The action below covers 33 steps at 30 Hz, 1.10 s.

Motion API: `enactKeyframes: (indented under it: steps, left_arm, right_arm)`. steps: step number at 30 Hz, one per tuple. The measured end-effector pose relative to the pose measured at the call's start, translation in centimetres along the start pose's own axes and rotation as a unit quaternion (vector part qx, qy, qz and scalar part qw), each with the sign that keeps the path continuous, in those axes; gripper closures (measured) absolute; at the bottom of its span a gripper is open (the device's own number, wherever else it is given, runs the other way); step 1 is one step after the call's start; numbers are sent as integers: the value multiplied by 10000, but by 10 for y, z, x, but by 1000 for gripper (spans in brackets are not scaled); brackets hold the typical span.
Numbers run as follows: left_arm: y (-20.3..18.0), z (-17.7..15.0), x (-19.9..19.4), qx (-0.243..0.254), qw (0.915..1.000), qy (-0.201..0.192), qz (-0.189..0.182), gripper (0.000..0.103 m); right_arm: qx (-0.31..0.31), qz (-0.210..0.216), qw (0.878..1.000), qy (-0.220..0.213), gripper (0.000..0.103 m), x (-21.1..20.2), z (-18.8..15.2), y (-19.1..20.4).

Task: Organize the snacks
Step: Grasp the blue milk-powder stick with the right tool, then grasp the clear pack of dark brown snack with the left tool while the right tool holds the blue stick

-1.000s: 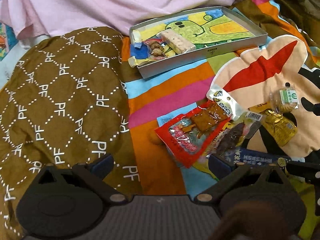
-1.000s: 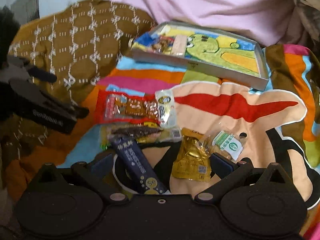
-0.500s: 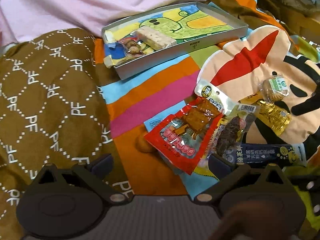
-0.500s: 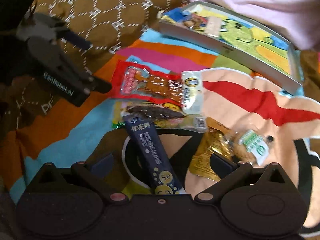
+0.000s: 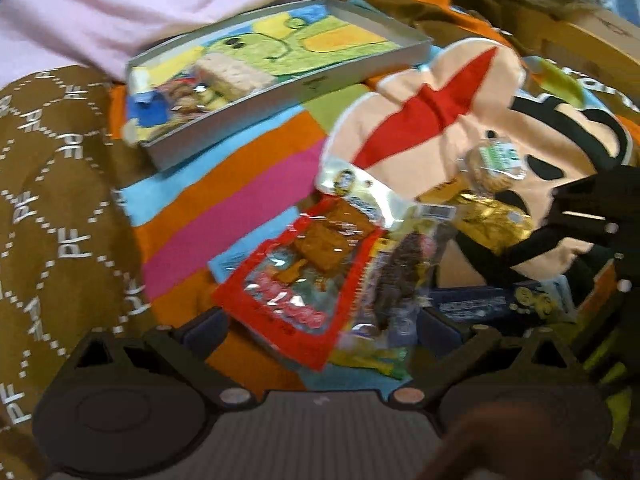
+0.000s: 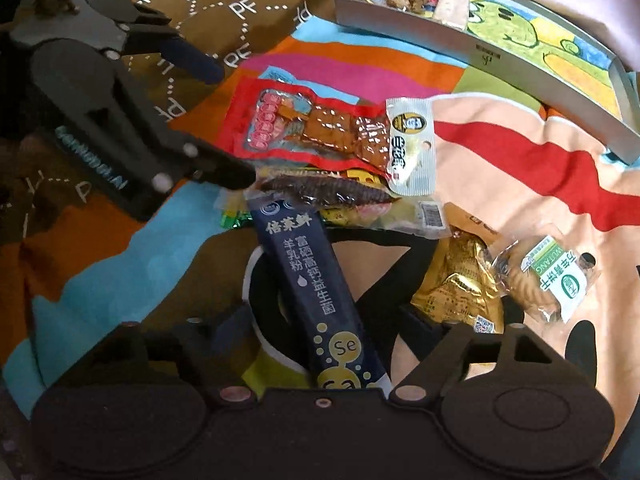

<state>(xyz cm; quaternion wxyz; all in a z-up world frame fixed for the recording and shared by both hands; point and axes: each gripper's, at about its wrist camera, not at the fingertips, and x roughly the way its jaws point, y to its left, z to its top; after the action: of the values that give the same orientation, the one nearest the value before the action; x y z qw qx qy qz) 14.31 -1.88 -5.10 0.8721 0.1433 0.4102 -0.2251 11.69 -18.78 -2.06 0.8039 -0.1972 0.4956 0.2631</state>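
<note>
In the left wrist view the left gripper is spread wide, holding nothing, with the near end of the red snack packet lying between its fingers. That packet overlaps a clear packet of dark snack; beyond them lie a gold foil packet and a clear biscuit packet with a green label, all on a bright striped blanket. Farther off sits a shallow grey tray with a cartoon-printed floor, a few snacks gathered at its left end; this view is blurred, so what they are is hard to tell. The right gripper enters at the right edge. In the right wrist view the right gripper is likewise parted and empty, a dark blue stick sachet lying lengthwise between its fingers, the gold foil packet by the right finger. The left gripper reaches in from the left, one fingertip beside the red snack packet. The tray lies at upper right.
</note>
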Motion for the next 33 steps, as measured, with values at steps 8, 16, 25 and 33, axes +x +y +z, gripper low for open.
enactKeyframes:
  steps: [8, 16, 25, 33]
  left_arm:
    - [-5, 2, 1, 42, 9989, -109, -458, 1]
    - [-5, 3, 3, 10, 9976, -189, -659, 7]
    - [-6, 18, 21, -110, 9941, -348, -1025, 16]
    - [-18, 34, 43, 74, 9880, -352, -1502, 23]
  right_arm:
    - [45, -55, 10000, 1, 60, -2, -2, -1]
    - [421, -573, 9974, -76, 71, -8, -2, -14]
    - [364, -719, 9967, 15, 72, -8, -1, -14]
    - [281, -853, 9959, 80, 72, -5, -2, -12]
